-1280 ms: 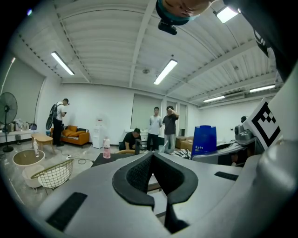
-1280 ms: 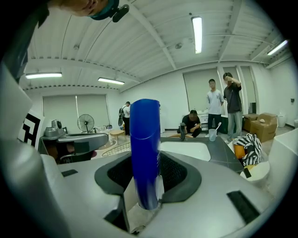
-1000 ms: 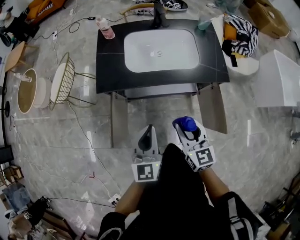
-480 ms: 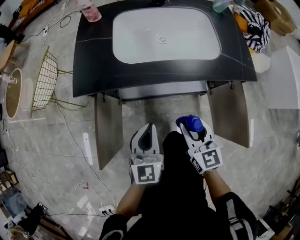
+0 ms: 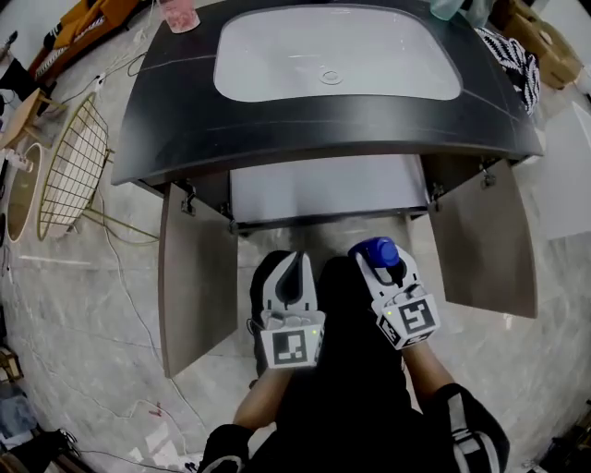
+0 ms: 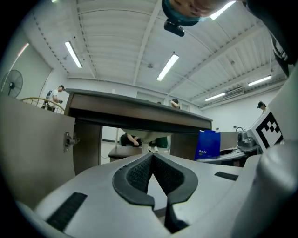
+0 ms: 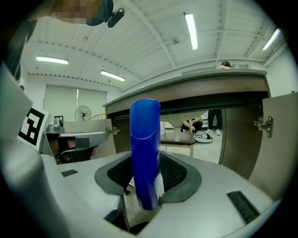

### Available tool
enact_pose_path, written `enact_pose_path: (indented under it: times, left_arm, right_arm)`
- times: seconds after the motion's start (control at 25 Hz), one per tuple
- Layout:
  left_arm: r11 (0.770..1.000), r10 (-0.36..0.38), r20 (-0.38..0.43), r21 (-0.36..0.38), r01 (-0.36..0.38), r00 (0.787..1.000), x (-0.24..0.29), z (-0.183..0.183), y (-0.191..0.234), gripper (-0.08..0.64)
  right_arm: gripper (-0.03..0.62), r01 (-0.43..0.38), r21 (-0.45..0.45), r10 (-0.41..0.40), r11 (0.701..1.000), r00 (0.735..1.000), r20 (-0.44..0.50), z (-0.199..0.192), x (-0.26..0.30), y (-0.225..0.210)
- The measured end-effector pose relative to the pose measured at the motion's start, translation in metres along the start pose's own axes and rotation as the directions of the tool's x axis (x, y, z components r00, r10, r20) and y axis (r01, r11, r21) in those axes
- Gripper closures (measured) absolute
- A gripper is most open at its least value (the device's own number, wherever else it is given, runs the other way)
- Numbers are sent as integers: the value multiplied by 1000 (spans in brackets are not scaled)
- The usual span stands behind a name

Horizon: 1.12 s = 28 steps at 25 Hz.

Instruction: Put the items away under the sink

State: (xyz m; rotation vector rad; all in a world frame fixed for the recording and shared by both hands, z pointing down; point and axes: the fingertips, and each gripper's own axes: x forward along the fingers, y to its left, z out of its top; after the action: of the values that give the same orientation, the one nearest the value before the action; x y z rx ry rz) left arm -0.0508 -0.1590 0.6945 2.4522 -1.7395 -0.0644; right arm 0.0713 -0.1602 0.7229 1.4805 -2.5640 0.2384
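Note:
A blue bottle (image 7: 145,148) stands upright between the pads of my right gripper (image 7: 149,160), which is shut on it. From the head view, the bottle's blue cap (image 5: 376,251) shows just in front of the sink cabinet (image 5: 323,189). That cabinet sits below the dark counter (image 5: 185,120), and both of its doors (image 5: 194,277) stand wide open. My left gripper (image 5: 294,275) is beside the right one, shut with nothing in it; its pads (image 6: 139,174) meet at the tips. From the left gripper view, the bottle (image 6: 207,145) appears off to the right.
A gold wire basket stand (image 5: 69,166) stands left of the vanity, with cables on the floor around it. A pink cup (image 5: 180,14) sits on the counter's far left. The right door (image 5: 485,240) swings out beside my right gripper. Striped cloth (image 5: 517,60) lies at the far right.
Both grippers and the head camera have sunk toward the floor in front of the vanity. The open cabinet now looms larger and closer. Both grips are unchanged.

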Motion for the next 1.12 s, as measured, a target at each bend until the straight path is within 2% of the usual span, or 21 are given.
enact_pose_path:
  times: [0.16, 0.28, 0.52, 0.68, 0.76, 0.96, 1.12]
  left_arm:
    - [1000, -6, 36, 30, 5, 999, 3, -11, 3, 546]
    - [997, -21, 30, 72, 19, 999, 2, -12, 7, 546]
    - [999, -31, 61, 42, 28, 998, 11, -7, 27, 546]
    - [999, -27, 40, 32, 25, 999, 18, -6, 39, 546]
    - [999, -32, 22, 29, 32, 999, 20, -5, 40, 545]
    - [999, -42, 41, -13, 43, 998, 29, 5, 35, 545]
    - [999, -36, 42, -25, 37, 998, 34, 6, 36, 546]
  right_arm:
    - [436, 14, 6, -14, 1000, 1000, 4, -14, 11, -5]
    - [436, 27, 20, -27, 999, 1000, -15, -19, 12, -2]
    - [436, 22, -23, -23, 999, 1000, -17, -34, 46, -3]
    - [436, 34, -37, -34, 999, 999, -16, -41, 74, -13]
    - [436, 39, -35, -40, 999, 999, -15, -45, 87, -21]
    - [436, 65, -32, -65, 997, 998, -19, -62, 121, -45]
    - [436, 64, -76, -67, 995, 997, -26, -77, 146, -57]
